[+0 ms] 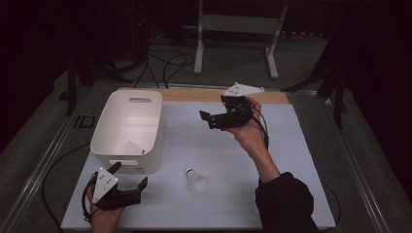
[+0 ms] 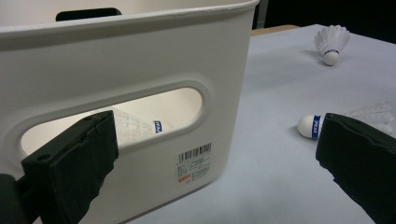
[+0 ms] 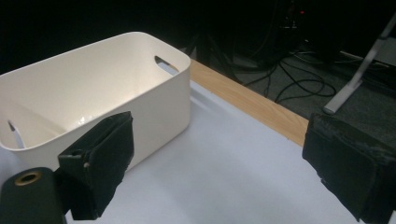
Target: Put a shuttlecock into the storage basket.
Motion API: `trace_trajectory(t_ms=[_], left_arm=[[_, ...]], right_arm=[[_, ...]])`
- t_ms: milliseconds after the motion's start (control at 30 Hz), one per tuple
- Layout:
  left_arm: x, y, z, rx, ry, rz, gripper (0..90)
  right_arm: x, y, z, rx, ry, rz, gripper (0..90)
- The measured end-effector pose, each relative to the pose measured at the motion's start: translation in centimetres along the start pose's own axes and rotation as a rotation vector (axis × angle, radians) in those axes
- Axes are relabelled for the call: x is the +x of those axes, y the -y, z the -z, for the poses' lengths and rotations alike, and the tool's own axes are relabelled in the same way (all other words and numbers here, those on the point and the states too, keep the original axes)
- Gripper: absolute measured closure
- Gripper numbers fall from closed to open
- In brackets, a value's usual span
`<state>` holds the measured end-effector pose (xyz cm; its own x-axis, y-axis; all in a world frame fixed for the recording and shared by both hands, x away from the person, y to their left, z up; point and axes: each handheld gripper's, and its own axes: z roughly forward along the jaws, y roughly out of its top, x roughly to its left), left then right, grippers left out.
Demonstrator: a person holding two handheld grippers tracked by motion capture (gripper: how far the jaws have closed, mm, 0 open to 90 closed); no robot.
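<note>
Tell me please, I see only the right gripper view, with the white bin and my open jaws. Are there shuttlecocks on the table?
Observer: Yes, two. The left gripper view shows a far shuttlecock and a near shuttlecock on the table.
Operator: Is anything inside the bin?
Observer: One shuttlecock in the bin lies by the near wall of the bin.
Operator: Where is the left gripper?
Observer: The left gripper is low at the bin's near wall, jaws open, holding nothing.
</note>
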<state>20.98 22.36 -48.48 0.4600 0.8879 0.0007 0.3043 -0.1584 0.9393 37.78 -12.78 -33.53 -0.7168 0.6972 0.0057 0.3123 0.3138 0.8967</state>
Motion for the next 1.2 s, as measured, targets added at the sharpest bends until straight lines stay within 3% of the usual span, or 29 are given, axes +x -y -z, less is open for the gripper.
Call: trace_trajectory(t_ms=[867, 1200], left_arm=[[0.1, 0.1, 0.1, 0.002, -0.005, 0.002, 0.0], [0.1, 0.1, 0.0, 0.001, -0.004, 0.005, 0.0]], right_arm=[[-2.4, 1.3, 1.9, 0.002, 0.051, -0.031, 9.0], [-4.0, 2.1, 2.8, 0.033, 0.117, -0.005, 9.0]])
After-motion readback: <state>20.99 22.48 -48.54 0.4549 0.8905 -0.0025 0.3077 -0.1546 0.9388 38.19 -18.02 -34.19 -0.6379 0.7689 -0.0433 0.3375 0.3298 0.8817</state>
